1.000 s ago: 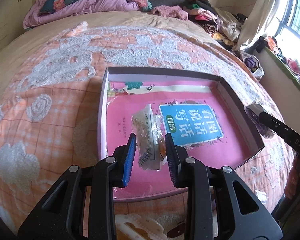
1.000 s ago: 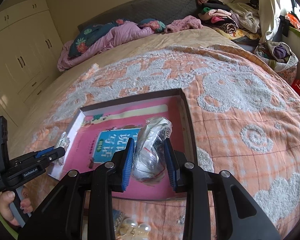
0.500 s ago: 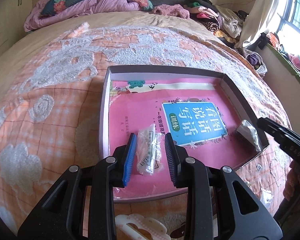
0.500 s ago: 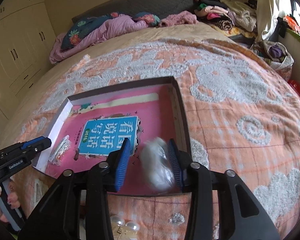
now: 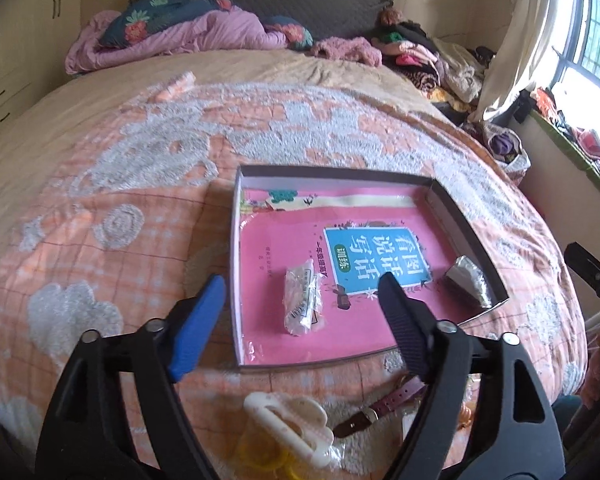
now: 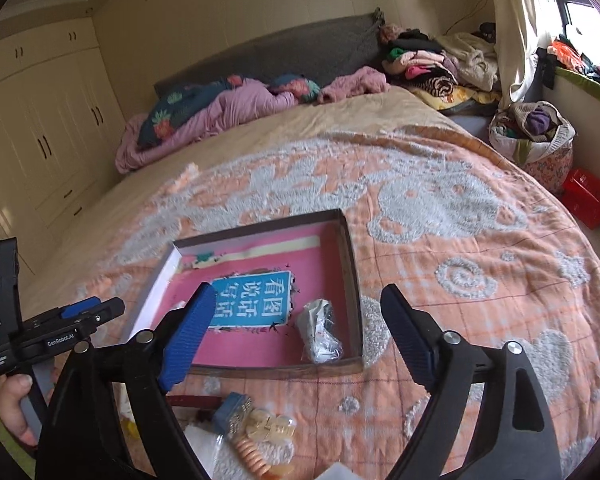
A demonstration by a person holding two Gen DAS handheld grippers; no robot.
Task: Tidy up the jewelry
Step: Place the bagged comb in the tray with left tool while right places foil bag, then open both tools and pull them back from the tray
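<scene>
Left gripper [image 5: 300, 300] jaws opening, nothing pinched; clear jewelry packet [image 5: 302, 302] lies flat in the shallow box [image 5: 236, 264]. Right gripper [image 6: 300, 316] jaws opening too; crumpled jewelry bag [image 6: 320, 336] sits in the box's right corner.

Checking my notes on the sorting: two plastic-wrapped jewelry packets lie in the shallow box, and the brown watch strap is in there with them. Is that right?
Not quite. The two packets, one clear and one silvery, do lie in the shallow box, but the brown watch strap is outside it, on the bedspread in front of the box's near wall. The left wrist view shows this.
</scene>
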